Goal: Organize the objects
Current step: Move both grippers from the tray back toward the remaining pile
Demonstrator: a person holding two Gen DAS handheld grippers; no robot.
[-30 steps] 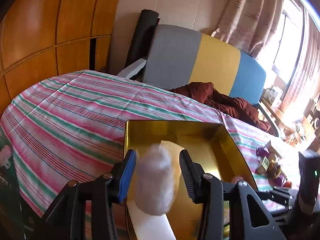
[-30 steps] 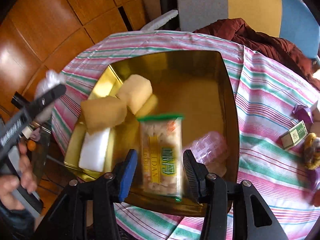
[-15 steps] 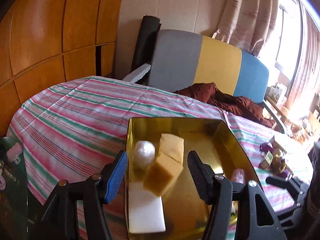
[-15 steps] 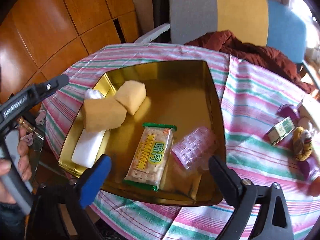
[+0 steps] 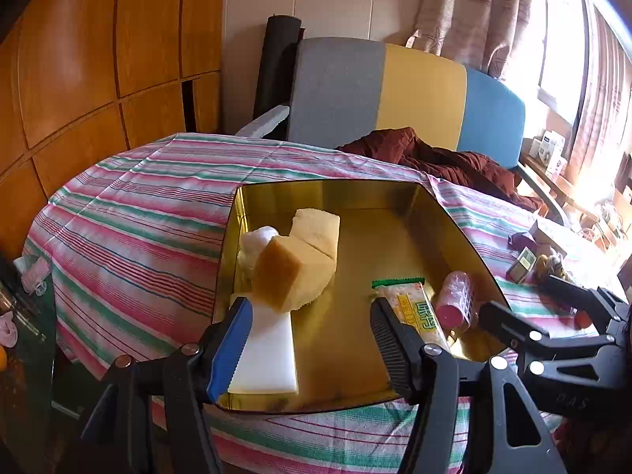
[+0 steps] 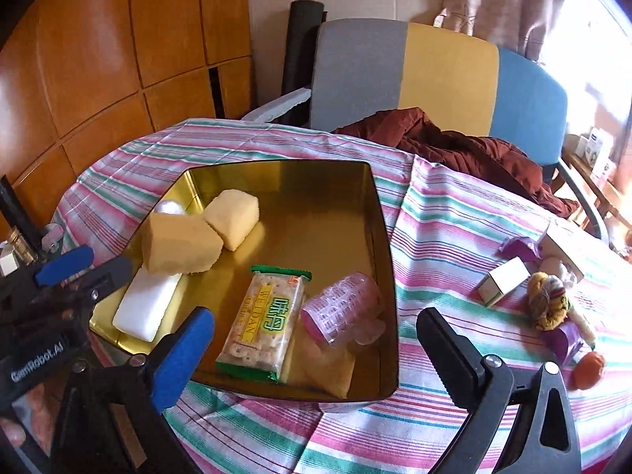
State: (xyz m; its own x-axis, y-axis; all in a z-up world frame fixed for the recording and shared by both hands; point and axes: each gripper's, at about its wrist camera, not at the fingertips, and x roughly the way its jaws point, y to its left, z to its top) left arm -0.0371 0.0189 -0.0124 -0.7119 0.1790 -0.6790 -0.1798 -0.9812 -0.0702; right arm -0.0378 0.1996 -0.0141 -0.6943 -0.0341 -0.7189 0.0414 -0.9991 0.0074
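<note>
A round table under a pink and green striped cloth (image 6: pixel 454 237) stands before a chair with grey, yellow and blue back, near a bright window. The landmark here is the gold tray (image 6: pixel 379 237) in the middle of the cloth. Inside the tray, at its left wall, lie a white block (image 6: pixel 146 304), two yellow sponges (image 6: pixel 179 247) and a small white ball (image 5: pixel 258 237). Toward the near right corner of the tray lie a cracker packet (image 6: pixel 264 324) and a pink hair roller (image 6: pixel 339 308), touching each other.

The left gripper (image 5: pixel 308 339) hovers over the near edge of the tray, jaws apart, nothing between them. The right gripper (image 6: pixel 316 351) also hangs there, spread very wide and empty.

To the right of the tray, several things wait on the cloth: a small box (image 6: pixel 501 280), a yarn doll (image 6: pixel 547 300), an orange ball (image 6: pixel 588 371). I think the next step is to fetch one of these. Better to take the box first, by its flat sides, because the doll is soft and can slip, and to place it in the free far part of the tray.
</note>
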